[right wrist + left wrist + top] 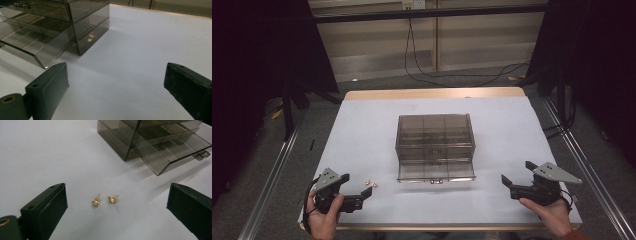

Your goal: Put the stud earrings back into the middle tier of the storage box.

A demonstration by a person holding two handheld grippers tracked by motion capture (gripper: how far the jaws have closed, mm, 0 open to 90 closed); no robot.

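Both grippers sit low at the near edge of the table, one in each hand, jaws spread wide and holding nothing. Left gripper [357, 192] rests at the near left corner, its jaws pointing toward two small gold stud earrings [104, 200] that lie side by side on the white table cover [362, 130], just apart from each other, posts angled up and away. In the left gripper view the pair lies between the two black jaws but ahead of them, touching neither. Right gripper [517, 175] is at the near right corner, over bare cover.

At the middle of the table stands a smoky, see-through plastic drawer box [435, 135] with stacked drawers. One lower drawer [436, 170] is pulled out toward the person; thin walls divide it into small compartments, and a small handle shows on its front edge. What lies in the compartments cannot be told. No label or writing can be read on the box, the earrings or the grippers.
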